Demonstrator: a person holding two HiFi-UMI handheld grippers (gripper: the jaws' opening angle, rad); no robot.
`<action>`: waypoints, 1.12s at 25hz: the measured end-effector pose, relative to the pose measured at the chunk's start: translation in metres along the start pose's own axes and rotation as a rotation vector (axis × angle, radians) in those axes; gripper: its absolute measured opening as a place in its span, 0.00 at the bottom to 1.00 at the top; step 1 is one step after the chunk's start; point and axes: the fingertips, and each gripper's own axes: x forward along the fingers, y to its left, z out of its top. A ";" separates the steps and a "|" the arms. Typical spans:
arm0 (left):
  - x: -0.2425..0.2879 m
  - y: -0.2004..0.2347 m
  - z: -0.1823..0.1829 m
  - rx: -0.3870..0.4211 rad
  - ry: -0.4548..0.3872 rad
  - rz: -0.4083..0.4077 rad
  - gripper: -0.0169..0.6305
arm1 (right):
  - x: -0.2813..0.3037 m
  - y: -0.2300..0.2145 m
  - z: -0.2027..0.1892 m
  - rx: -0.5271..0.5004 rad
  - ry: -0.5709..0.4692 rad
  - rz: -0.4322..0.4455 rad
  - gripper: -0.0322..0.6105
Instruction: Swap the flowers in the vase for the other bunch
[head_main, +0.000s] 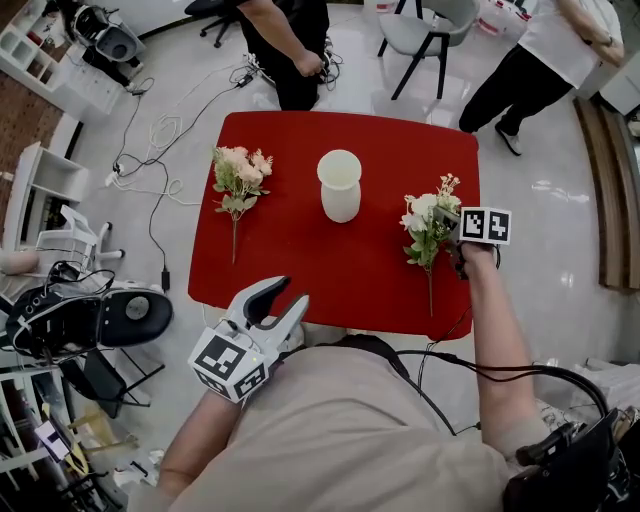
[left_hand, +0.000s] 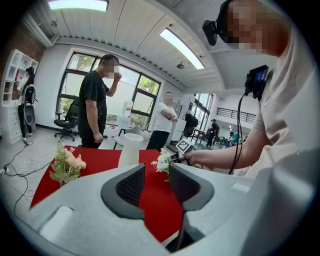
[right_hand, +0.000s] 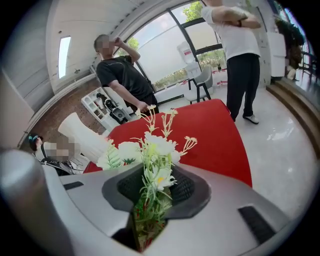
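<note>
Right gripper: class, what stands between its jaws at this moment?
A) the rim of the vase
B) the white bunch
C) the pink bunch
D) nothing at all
B: in the right gripper view the right gripper has its jaws closed on the green stems of the white bunch. The pink bunch lies apart at the head view's left, and the vase stands untouched in the middle.

No legible text, labels or numbers, as far as visible.
</note>
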 end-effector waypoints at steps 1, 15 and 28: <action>-0.002 0.000 0.000 0.002 -0.001 -0.004 0.26 | -0.006 0.006 0.004 -0.005 -0.019 0.004 0.24; -0.028 -0.005 -0.004 0.028 -0.013 -0.110 0.26 | -0.105 0.090 0.077 -0.095 -0.294 0.015 0.23; -0.069 0.018 -0.010 0.019 -0.045 -0.129 0.04 | -0.187 0.205 0.157 -0.209 -0.570 0.053 0.23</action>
